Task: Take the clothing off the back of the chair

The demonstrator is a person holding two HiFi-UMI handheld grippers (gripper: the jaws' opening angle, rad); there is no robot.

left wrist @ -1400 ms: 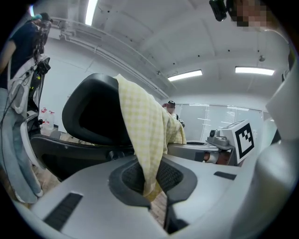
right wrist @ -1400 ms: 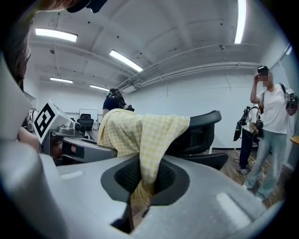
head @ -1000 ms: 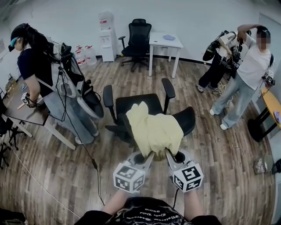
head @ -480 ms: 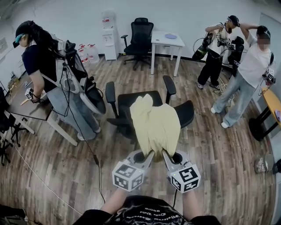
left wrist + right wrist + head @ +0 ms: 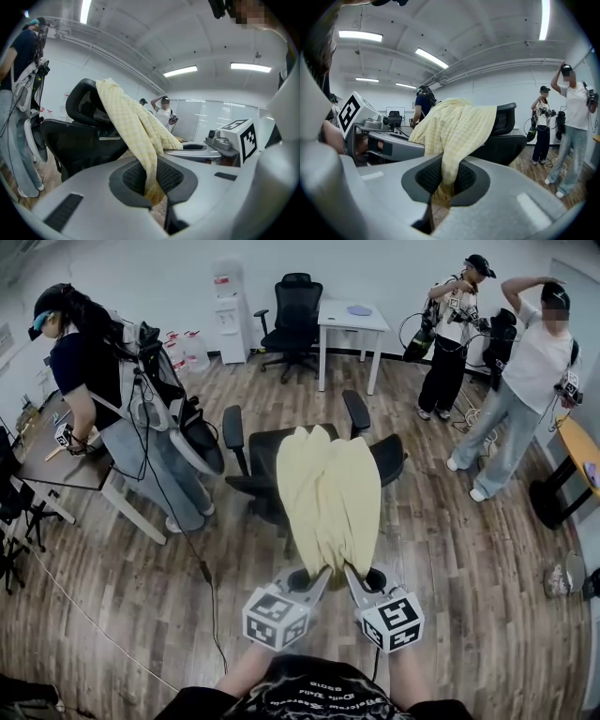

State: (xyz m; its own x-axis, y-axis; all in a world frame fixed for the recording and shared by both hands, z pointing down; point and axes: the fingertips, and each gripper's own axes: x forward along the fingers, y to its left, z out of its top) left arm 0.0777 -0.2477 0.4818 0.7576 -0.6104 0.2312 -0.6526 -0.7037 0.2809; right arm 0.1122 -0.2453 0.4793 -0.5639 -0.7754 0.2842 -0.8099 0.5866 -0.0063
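Both grippers sit low in the head view, side by side, marker cubes toward the person. L gripper (image 5: pixel 319 574) is clamped on the near end of the yellow checked garment (image 5: pixel 330 493). Its own view shows the jaws together w/ a fold of cloth pinched btwn the dark pads and a bit of hem poking out below. R gripper (image 5: pixel 351 576) does the same just beside it: jaws closed on the cloth, fabric bunched in the pad recess. The two grips are close together on the same end of the garment.

The garment is drawn out into a long strip, running from the jaws up to the black chair (image 5: pixel 390 463). The far end lies over the top edge of the chair's back. In both gripper views it drapes over that edge and slopes down to the pads, the stretch btwn back and jaws hanging free. The armrests stick up on either side beyond it. The chair stands mid-room on the wood floor (image 5: pixel 469 596).

Around it: a person (image 5: pixel 82 367) w/ a rig on the back stands at the right edge of a dark desk (image 5: pixel 52 476), at left. Two more people (image 5: pixel 534 371) stand far right. At the far wall are a white table (image 5: pixel 352 321), a 2nd chair (image 5: pixel 293 317) left of it, then a water dispenser (image 5: pixel 226 320).
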